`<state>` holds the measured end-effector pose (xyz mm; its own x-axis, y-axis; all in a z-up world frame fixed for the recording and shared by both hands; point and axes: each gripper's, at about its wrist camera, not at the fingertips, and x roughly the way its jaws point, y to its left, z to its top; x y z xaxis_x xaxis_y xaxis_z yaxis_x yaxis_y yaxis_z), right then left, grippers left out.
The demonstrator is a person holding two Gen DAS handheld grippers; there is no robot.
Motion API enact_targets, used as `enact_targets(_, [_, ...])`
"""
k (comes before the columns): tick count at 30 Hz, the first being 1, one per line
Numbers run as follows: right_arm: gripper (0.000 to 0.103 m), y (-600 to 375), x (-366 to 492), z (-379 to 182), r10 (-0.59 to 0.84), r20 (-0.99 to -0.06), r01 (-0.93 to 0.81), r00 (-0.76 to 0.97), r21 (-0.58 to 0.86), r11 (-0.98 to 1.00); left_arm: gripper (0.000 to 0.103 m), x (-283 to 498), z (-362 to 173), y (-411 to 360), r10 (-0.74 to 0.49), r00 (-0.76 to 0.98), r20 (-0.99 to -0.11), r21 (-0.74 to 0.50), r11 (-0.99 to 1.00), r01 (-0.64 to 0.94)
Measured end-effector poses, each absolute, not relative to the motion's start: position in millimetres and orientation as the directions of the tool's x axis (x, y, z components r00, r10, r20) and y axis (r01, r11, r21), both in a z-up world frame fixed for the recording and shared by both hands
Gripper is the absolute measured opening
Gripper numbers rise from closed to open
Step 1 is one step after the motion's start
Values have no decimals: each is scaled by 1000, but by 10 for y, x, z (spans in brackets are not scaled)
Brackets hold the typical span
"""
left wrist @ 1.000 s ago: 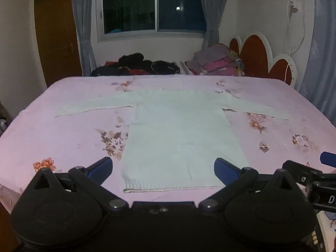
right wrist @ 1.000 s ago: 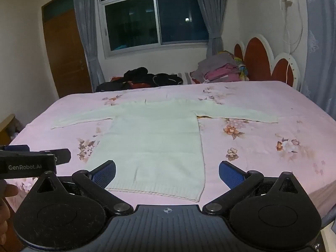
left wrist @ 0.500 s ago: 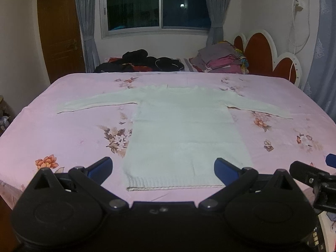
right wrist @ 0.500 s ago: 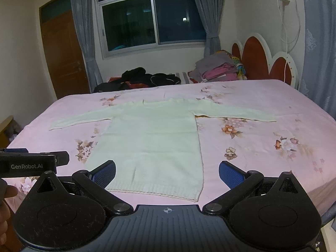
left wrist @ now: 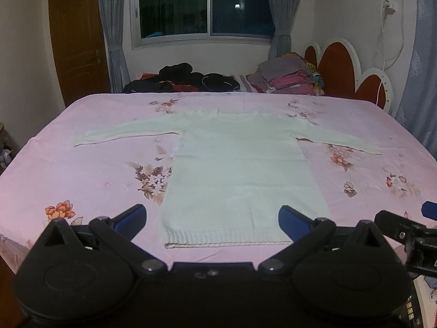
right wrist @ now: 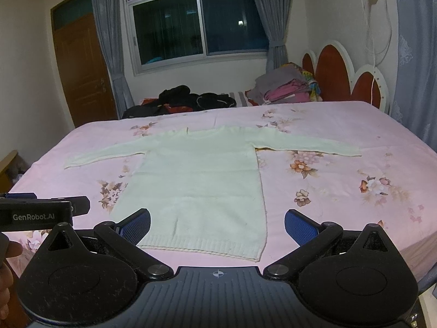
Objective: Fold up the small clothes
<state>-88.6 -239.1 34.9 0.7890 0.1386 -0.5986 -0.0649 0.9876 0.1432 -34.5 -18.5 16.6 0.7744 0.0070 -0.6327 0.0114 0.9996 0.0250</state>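
Both views had tilted up slightly since earlier; left gripper [left wrist: 211,217] and right gripper [right wrist: 217,221] hovered spread-fingered, empty, near the hem; sweater [left wrist: 235,169] lay flat on bed [left wrist: 82,175], sleeves outstretched, presumably ready for folding.

The sweater [left wrist: 240,175] at frame centre is pale knitted cloth, ribbed along its lower hem, matt. Beneath it the bed [left wrist: 82,169] carries smooth pink floral printed cloth. The left gripper [left wrist: 211,220] is matt black plastic with blue ridged pads [right wrist: 300,225]. The door [left wrist: 76,41] at upper left is varnished brown wood.
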Motion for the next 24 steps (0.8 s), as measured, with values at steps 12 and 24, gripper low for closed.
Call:
enact_targets(12, [103, -2376, -817, 310, 150, -604, -75, 782, 148, 986, 103, -293, 159, -200, 11, 768, -640, 27, 1000, 7])
enact_targets(24, [103, -2362, -726, 252, 163, -610, -82, 776, 157, 984, 103, -246, 138, -180, 20, 761, -648, 23, 1000, -6])
